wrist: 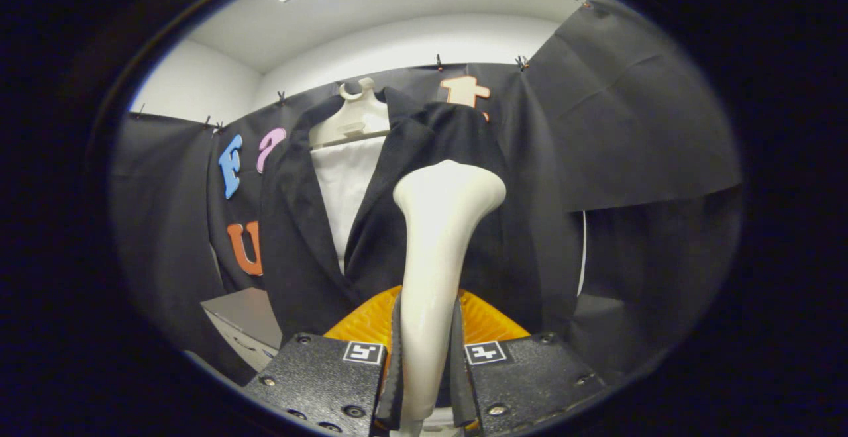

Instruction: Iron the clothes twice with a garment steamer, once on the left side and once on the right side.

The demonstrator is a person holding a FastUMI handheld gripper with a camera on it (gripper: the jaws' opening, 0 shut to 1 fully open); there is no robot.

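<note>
**Steamer held up to the hanging jacket**

We see the gripper (427, 364) clamped on the handle of the garment steamer (440, 238), both fingers pressing its pale stem from either side. The steamer stands upright between the fingers, and its flared head rises just ahead of them, in front of the dark jacket (464, 179). An orange ribbed part (490, 321) sits low behind the stem, just beyond the fingers. The jacket hangs open on a pale hanger (354, 119) against the booth's black cloth wall, with a white shirt (344, 185) showing between its lapels. The steamer head lies over the jacket panel beside the shirt; we cannot tell whether it touches the fabric. A grey bench (242, 314) shows low beside the jacket.
</note>
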